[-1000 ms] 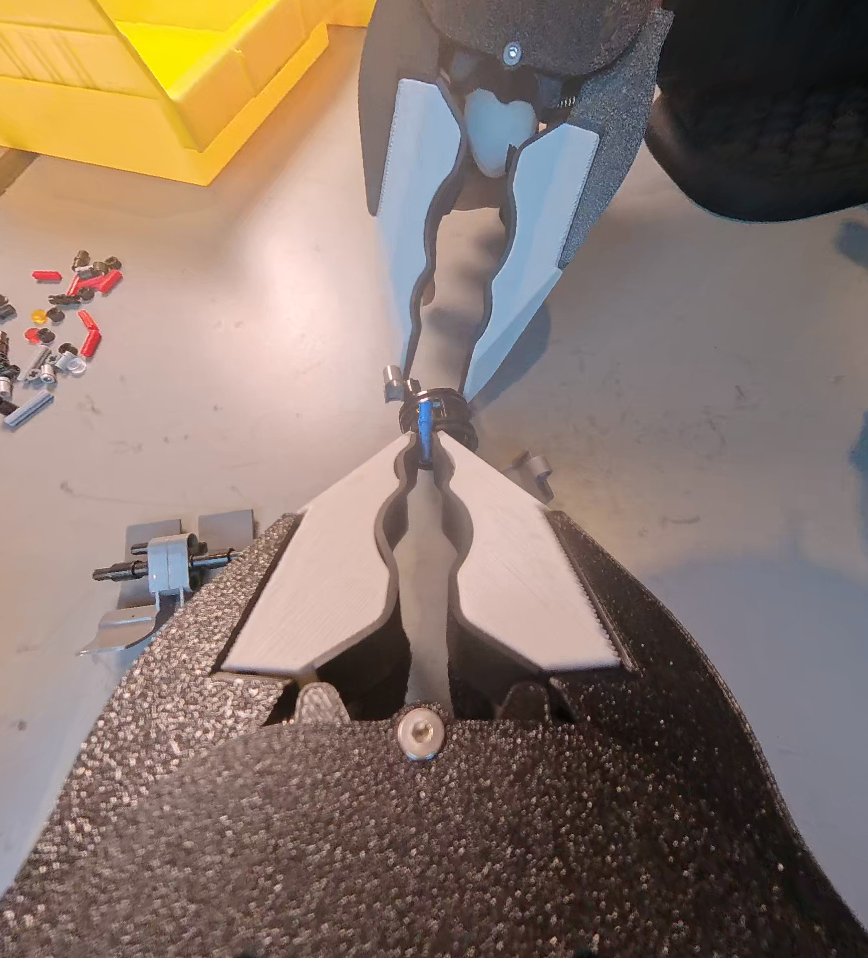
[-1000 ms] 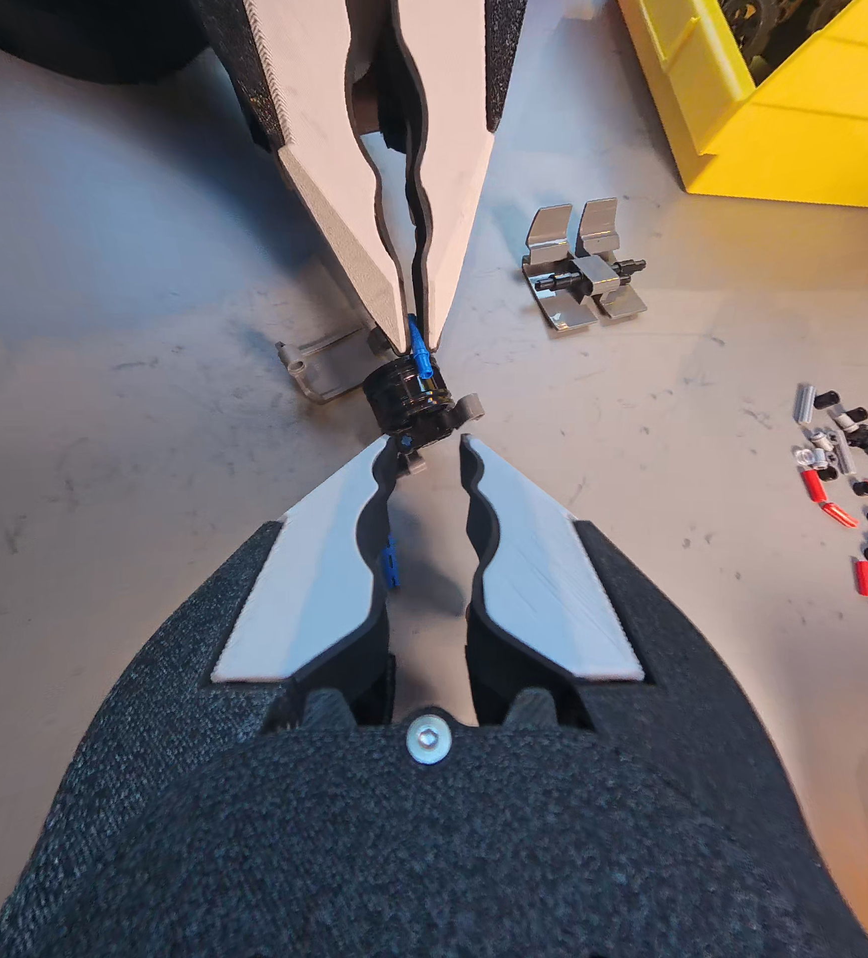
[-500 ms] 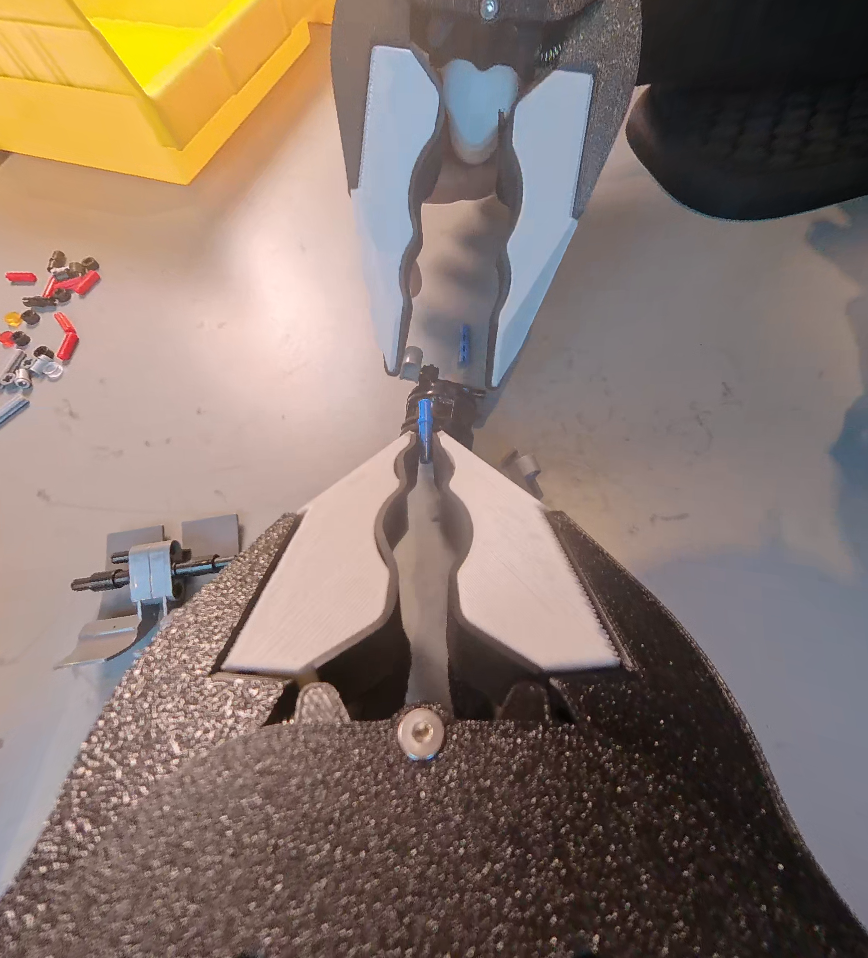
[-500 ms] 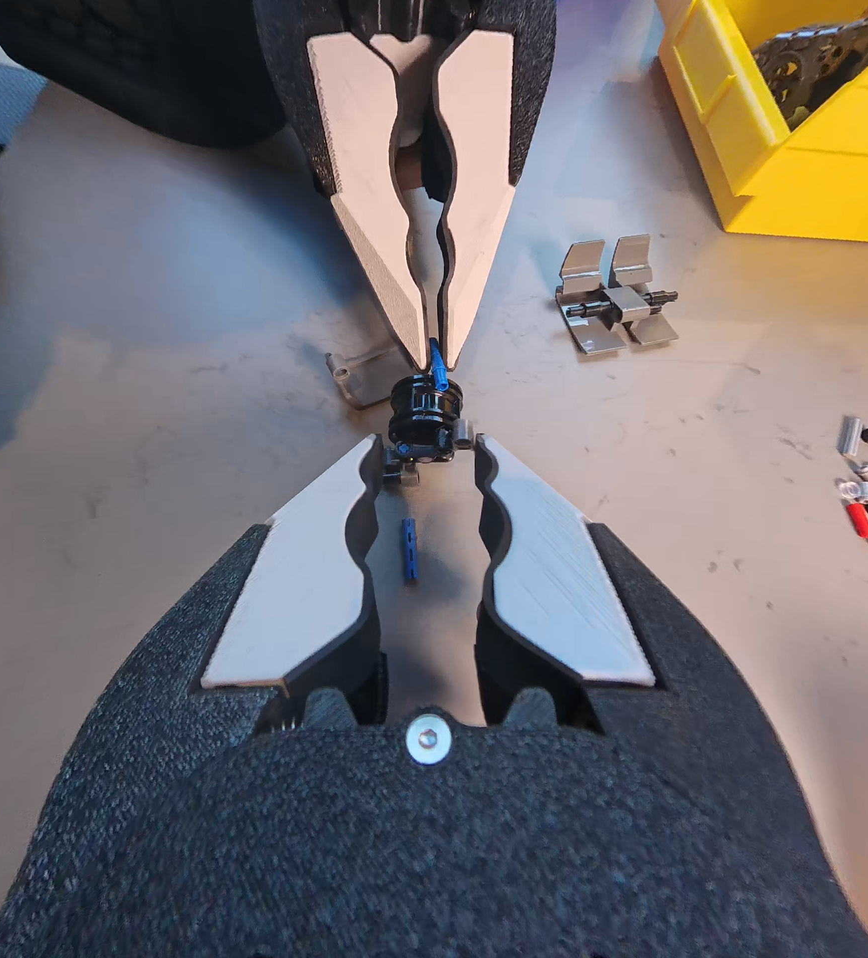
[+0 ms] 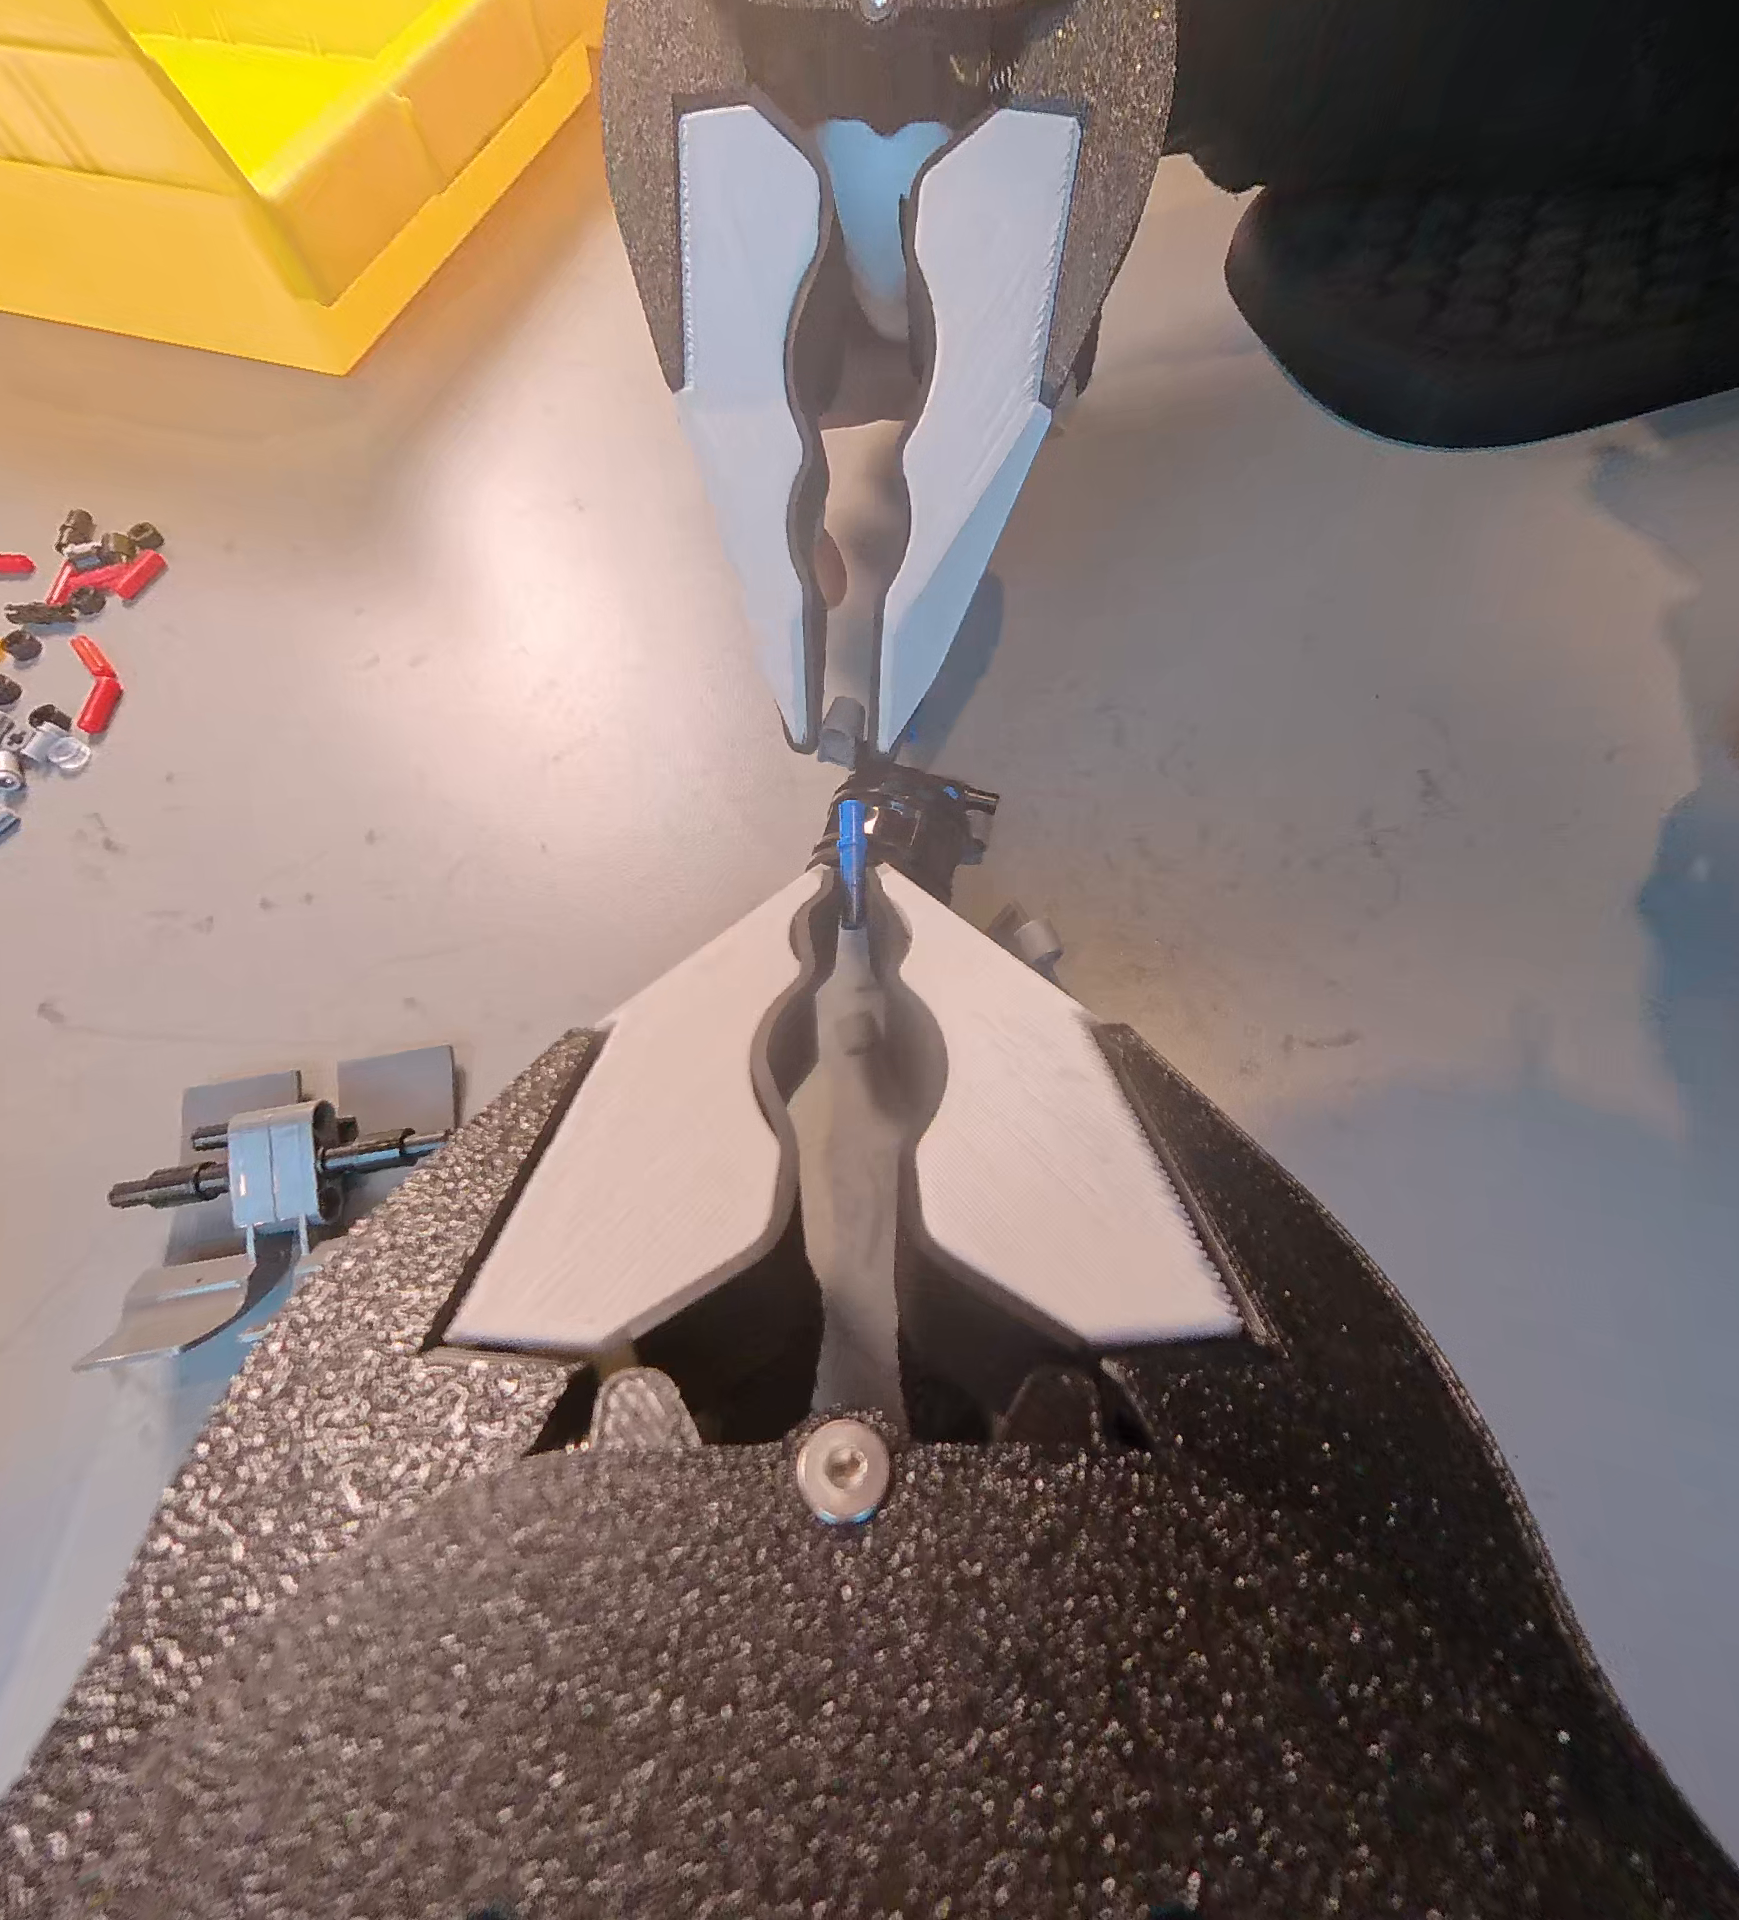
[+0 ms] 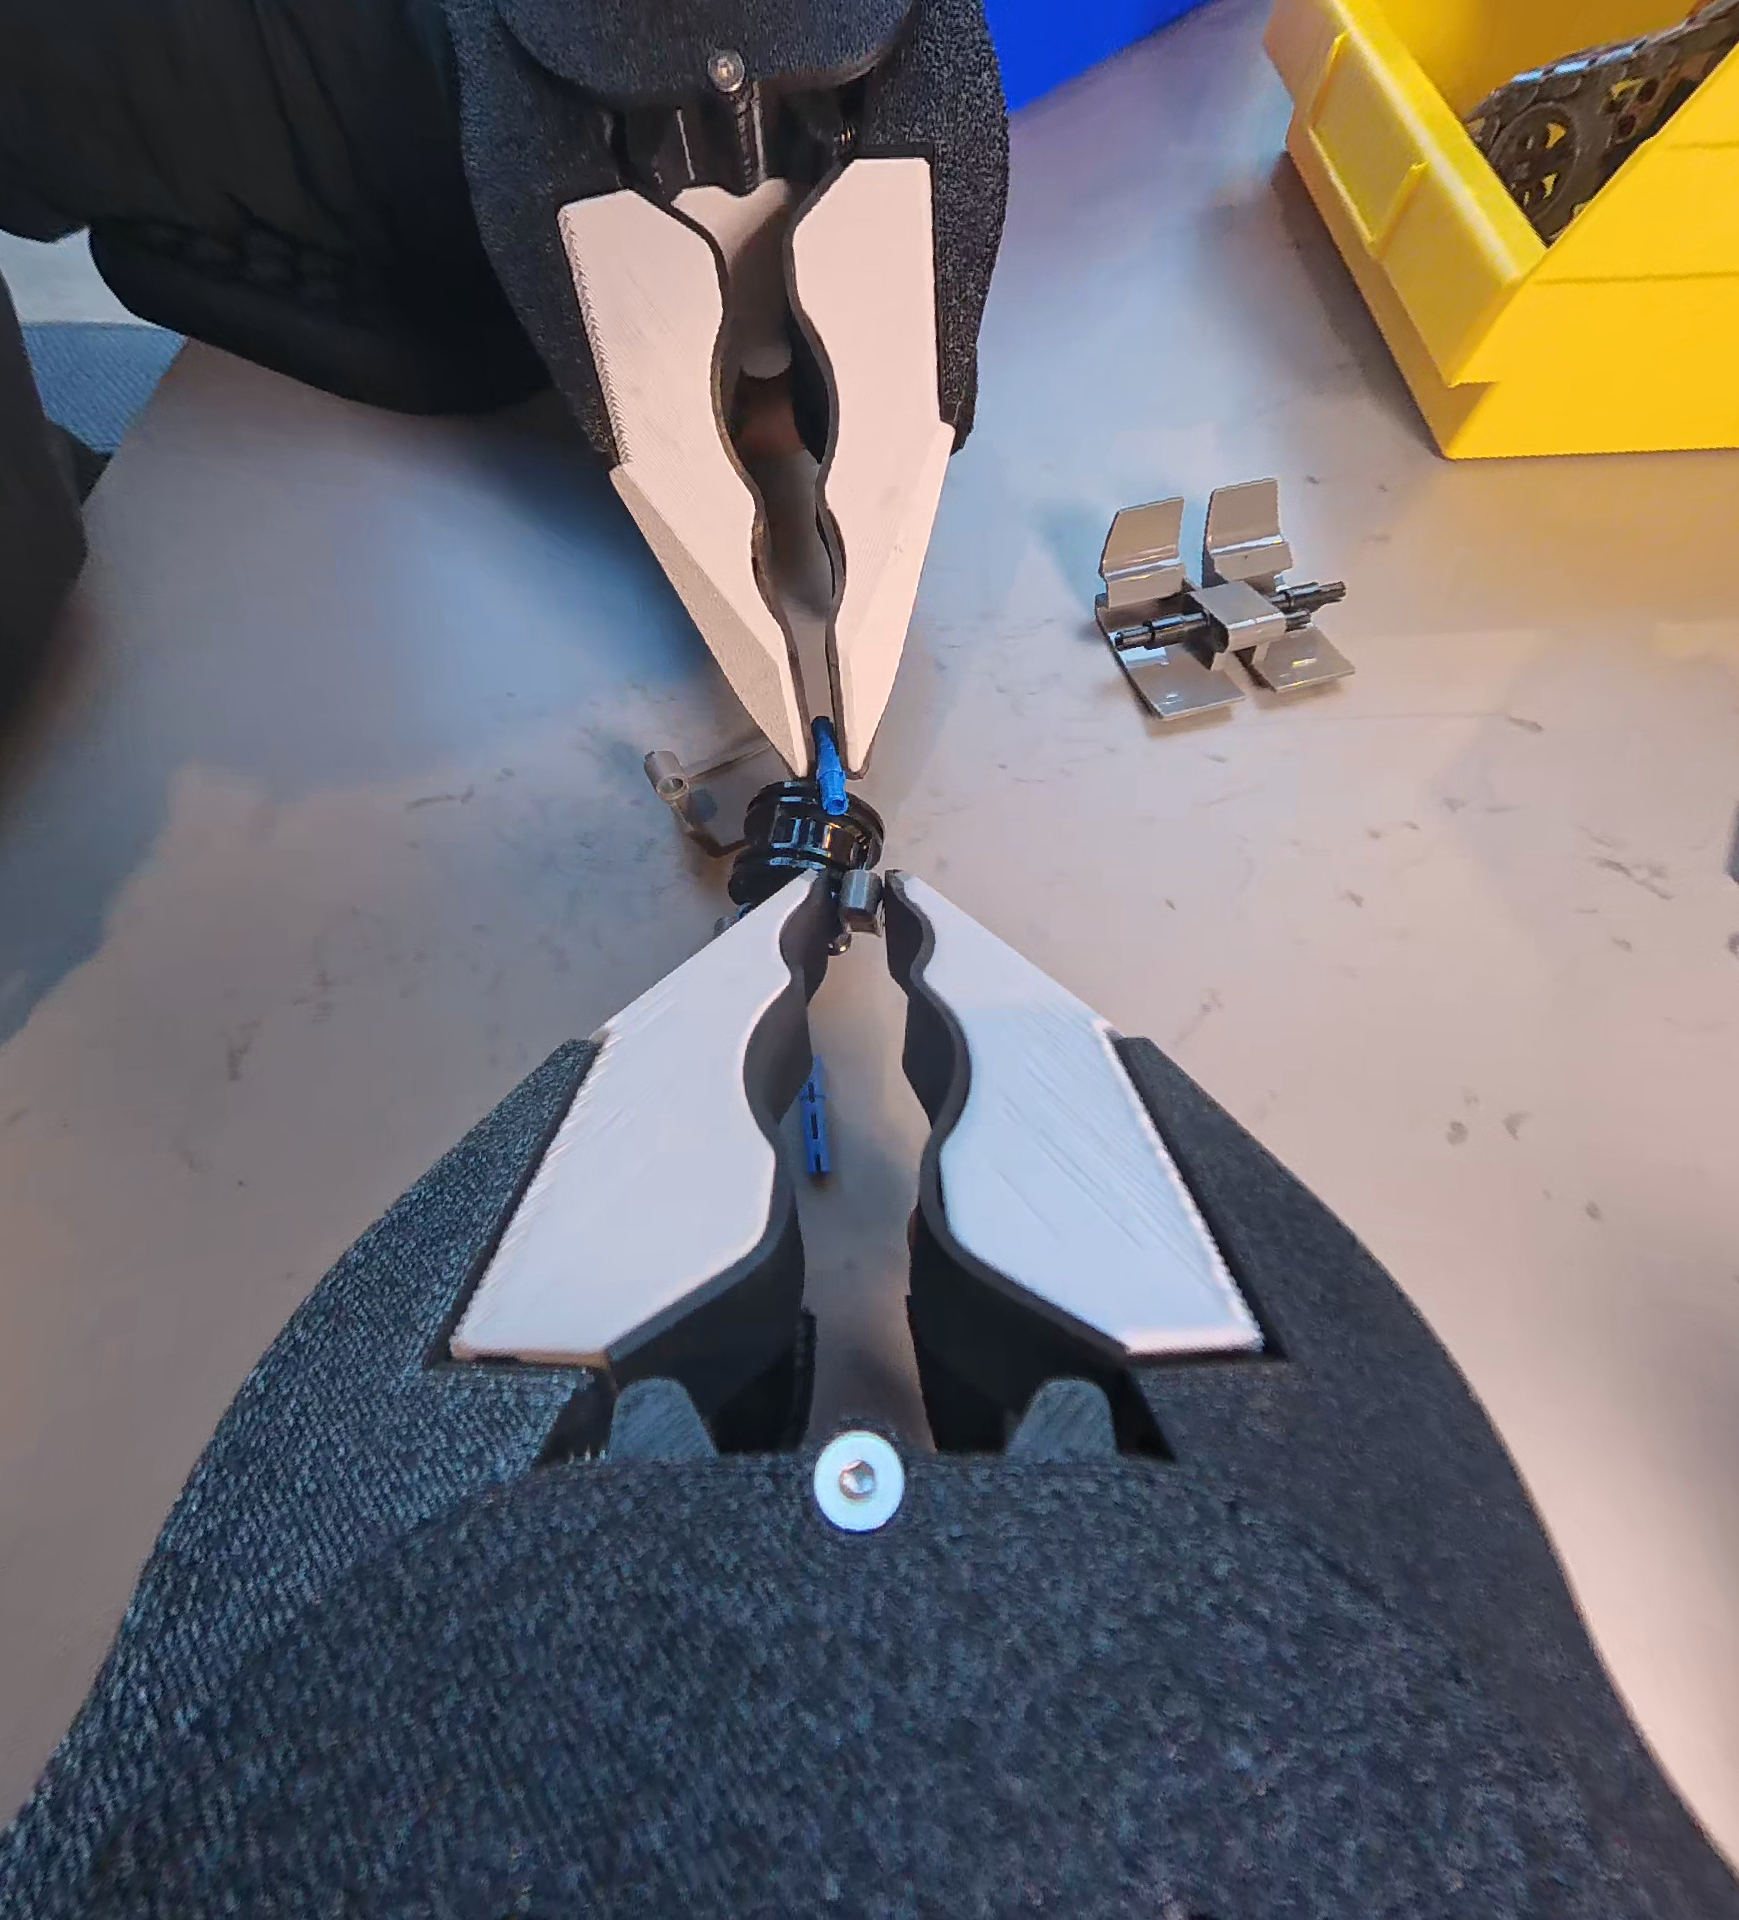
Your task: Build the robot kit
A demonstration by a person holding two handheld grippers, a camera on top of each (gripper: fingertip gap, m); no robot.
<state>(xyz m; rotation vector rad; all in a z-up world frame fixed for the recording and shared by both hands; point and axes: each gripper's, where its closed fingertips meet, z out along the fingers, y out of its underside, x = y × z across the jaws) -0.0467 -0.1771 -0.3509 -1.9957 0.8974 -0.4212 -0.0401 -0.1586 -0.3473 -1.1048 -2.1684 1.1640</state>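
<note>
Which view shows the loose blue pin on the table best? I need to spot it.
The right wrist view: the loose blue pin lies flat on the table, between that gripper's fingers. The left wrist view shows no sign of it.

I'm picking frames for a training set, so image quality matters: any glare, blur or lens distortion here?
Left wrist view: a bright glare patch on the grey tabletop, and strong wide-angle bending at the edges. Right wrist view: the small black wheel hub with the blue pin is sharp; the yellow plastic bin looks stretched.

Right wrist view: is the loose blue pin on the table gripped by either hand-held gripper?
No. The loose blue pin lies flat on the table, untouched, between the right hand-held gripper fingers.
</note>
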